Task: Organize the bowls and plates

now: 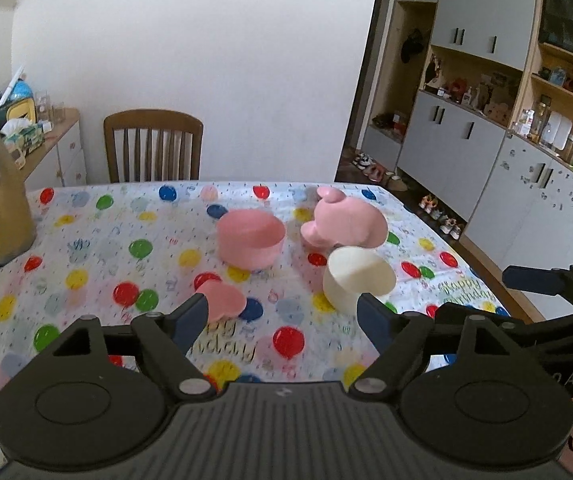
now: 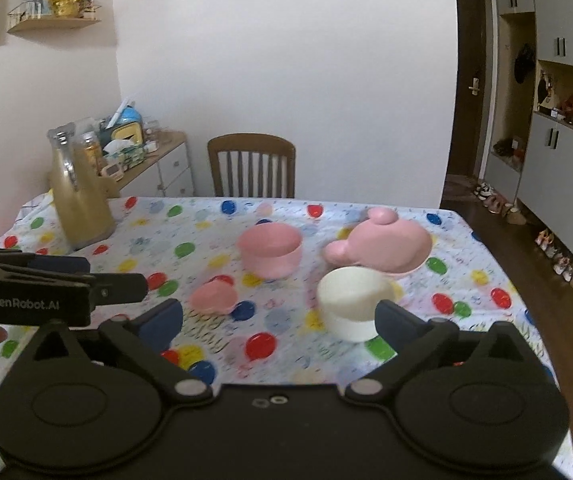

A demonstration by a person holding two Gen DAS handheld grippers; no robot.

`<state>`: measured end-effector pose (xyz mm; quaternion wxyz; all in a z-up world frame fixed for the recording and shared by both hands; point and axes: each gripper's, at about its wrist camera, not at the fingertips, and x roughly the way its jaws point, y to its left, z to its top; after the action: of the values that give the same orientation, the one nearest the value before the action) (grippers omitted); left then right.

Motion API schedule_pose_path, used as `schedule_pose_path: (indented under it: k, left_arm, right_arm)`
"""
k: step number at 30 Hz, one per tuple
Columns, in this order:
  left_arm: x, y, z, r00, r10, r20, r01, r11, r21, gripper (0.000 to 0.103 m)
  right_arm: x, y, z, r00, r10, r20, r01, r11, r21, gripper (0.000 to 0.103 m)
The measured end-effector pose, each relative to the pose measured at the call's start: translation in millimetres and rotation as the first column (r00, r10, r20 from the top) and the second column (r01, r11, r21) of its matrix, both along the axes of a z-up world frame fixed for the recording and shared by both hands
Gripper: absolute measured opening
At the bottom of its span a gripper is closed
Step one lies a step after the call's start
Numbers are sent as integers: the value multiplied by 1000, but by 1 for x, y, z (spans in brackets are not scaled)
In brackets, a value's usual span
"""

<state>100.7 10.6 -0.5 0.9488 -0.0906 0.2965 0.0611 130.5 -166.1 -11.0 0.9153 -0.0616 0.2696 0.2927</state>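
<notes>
Both tools hover above the near edge of a surface (image 1: 98,248) covered in a cloth printed with coloured balloons. The left hand-held gripper (image 1: 284,322) has its jaws spread wide with nothing between them, and the right hand-held gripper (image 2: 278,326) is likewise spread wide and empty. Four pieces of tableware sit on the cloth ahead of them. A pink bowl (image 1: 251,238) stands upright toward the middle. To its right, a pink plate with round ears (image 1: 346,220) lies tilted, one edge raised. Just in front of that plate stands a cream bowl (image 1: 358,276), upright, close to the plate's lower edge; whether they touch cannot be told. Nearer and to the left lies a small pink dish (image 1: 224,300), apart from the others and partly hidden behind the left tool's finger in the left wrist view. A tall golden jug (image 2: 78,200) stands at the far left of the surface, and a wooden chair (image 2: 252,166) is drawn up at the far side.
</notes>
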Motion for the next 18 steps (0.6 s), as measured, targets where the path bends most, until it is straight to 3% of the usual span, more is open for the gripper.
schedule_pose_path:
  k: [8, 18]
  left_arm:
    - [72, -24, 0, 1000, 9, -5, -9, 1000, 22, 84]
    - [175, -37, -17, 997, 19, -80, -17, 1000, 21, 84]
  right_arm:
    - [65, -16, -4, 1000, 15, -4, -15, 1000, -27, 103]
    - [163, -38, -20, 1000, 5, -28, -7, 997, -81, 103]
